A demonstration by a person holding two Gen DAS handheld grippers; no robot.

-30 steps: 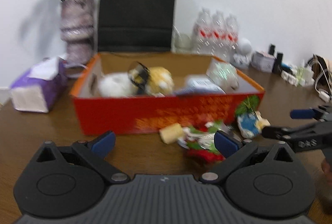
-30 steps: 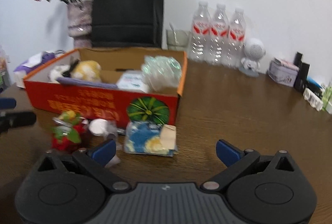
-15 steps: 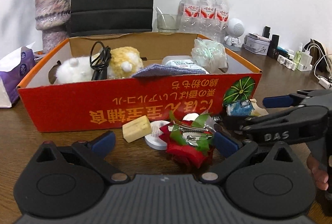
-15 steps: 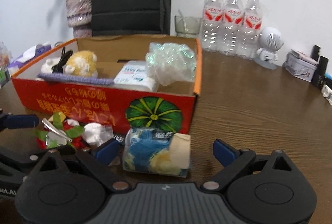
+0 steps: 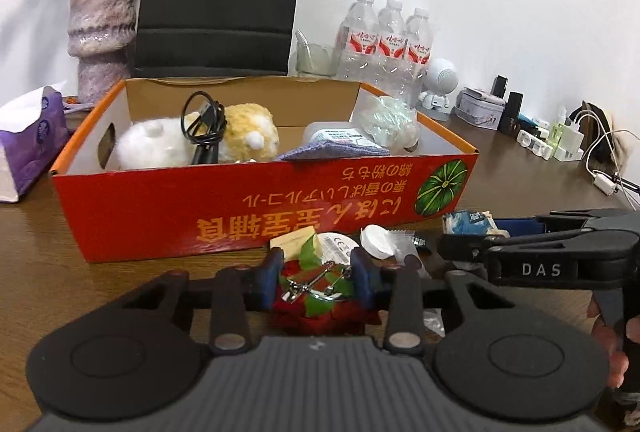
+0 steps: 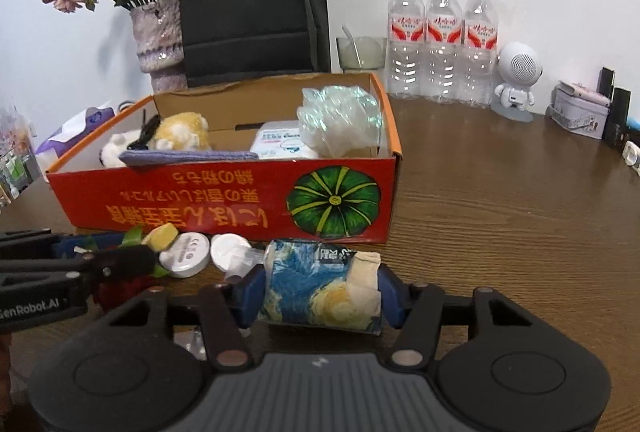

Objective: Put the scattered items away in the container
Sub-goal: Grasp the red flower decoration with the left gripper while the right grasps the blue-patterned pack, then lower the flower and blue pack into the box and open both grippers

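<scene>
A red cardboard box [image 5: 224, 208] [image 6: 224, 208] stands on the wooden table and holds plush toys, a cable, a cloth and a crumpled plastic bag. In front of it lie a red flower ornament with green leaves [image 5: 316, 292], a yellow block [image 5: 294, 240], two white discs [image 6: 186, 254] and a blue painted tissue pack [image 6: 320, 288]. My left gripper [image 5: 318, 280] is shut on the red flower ornament. My right gripper [image 6: 320, 292] is shut on the blue tissue pack. Both items rest low at the table.
Behind the box stand a black paper bag [image 6: 252, 4], a vase of dried flowers [image 6: 158, 36], a glass and three water bottles [image 6: 442, 40]. A purple tissue box [image 5: 28, 148] is at the left. A white robot figure [image 6: 516, 80], tins and chargers sit at the right.
Both grippers moved in toward the items and closed: the left on the red flower ornament, the right on the blue tissue pack. Both were open earlier.
</scene>
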